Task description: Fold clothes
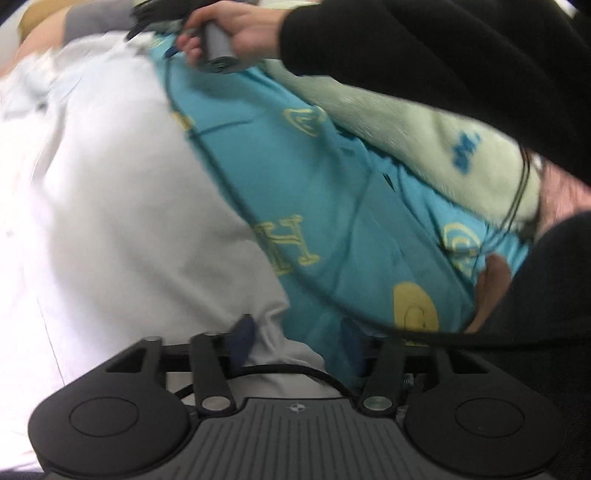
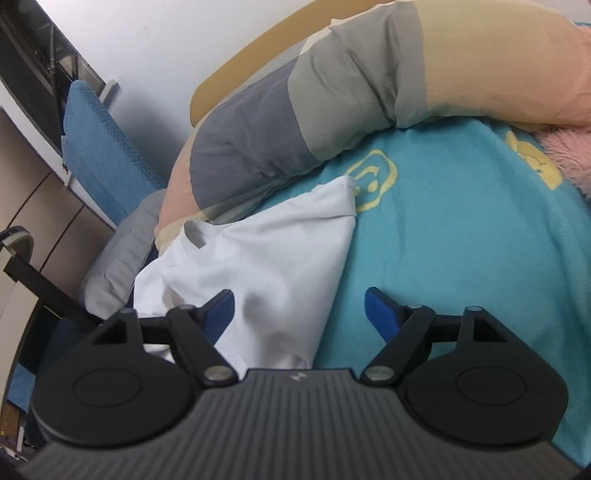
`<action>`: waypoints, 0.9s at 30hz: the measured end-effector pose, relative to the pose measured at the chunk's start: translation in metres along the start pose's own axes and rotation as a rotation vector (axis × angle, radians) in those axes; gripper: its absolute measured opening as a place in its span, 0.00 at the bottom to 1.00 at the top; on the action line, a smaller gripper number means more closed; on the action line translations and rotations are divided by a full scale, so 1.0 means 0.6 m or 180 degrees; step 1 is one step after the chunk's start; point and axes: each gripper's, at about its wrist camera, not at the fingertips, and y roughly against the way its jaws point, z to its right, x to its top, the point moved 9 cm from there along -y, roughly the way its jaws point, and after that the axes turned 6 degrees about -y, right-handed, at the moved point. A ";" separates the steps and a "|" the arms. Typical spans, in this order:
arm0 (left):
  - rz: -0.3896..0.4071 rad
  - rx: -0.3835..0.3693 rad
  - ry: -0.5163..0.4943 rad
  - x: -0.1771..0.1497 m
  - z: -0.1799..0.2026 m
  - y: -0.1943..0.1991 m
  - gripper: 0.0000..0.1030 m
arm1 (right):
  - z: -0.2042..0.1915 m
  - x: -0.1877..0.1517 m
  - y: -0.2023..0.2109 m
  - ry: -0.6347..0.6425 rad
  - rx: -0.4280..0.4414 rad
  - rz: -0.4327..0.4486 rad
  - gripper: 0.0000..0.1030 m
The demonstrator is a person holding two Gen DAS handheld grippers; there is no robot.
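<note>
A white garment (image 1: 122, 206) lies crumpled on a teal blanket (image 1: 332, 206) printed with yellow shapes. The left wrist view is motion-blurred. My left gripper (image 1: 297, 343) sits low over the garment's edge with its blue fingers (image 1: 242, 338) apart and white cloth lying between them. In the right wrist view the white garment (image 2: 266, 266) forms a pointed heap on the teal blanket (image 2: 461, 240). My right gripper (image 2: 301, 314) is open just above its near part, the left finger over the cloth. A hand (image 1: 240, 33) holds the right gripper at the far end.
A long pillow (image 2: 332, 96) striped grey and peach lies behind the garment, beside a wooden headboard (image 2: 240, 70). A blue chair (image 2: 99, 147) stands off the bed's left. Pink fluffy fabric (image 2: 569, 155) sits far right. A pale fleece (image 1: 424, 129), black sleeves (image 1: 443, 48) and a cable (image 1: 258, 221) cross the blanket.
</note>
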 end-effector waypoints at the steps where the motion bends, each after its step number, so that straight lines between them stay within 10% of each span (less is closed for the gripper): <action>1: -0.0002 0.0063 -0.0064 -0.002 0.006 0.000 0.56 | 0.001 0.000 0.003 -0.0002 0.0008 -0.0003 0.82; 3: 0.0016 0.0149 -0.0062 -0.006 0.006 0.000 0.52 | -0.002 0.002 -0.007 -0.0028 0.0062 0.0030 0.81; 7: 0.0103 0.0380 0.0063 -0.004 -0.010 0.000 0.06 | -0.010 0.008 -0.040 -0.0099 0.0201 0.0125 0.80; 9: 0.0141 0.0369 0.0175 -0.001 -0.017 0.002 0.03 | -0.016 0.010 -0.058 -0.0133 0.0263 0.0157 0.80; 11: 0.0172 0.0334 0.0196 0.005 -0.017 0.006 0.03 | -0.034 0.011 -0.079 0.0022 0.0197 0.0124 0.59; 13: 0.0198 0.0326 0.0215 0.015 -0.012 0.015 0.02 | -0.046 0.022 -0.072 0.0171 0.0147 0.0125 0.06; 27: 0.0338 0.0068 0.0214 0.129 0.081 0.084 0.02 | -0.088 0.126 0.045 0.0590 0.0117 0.0312 0.05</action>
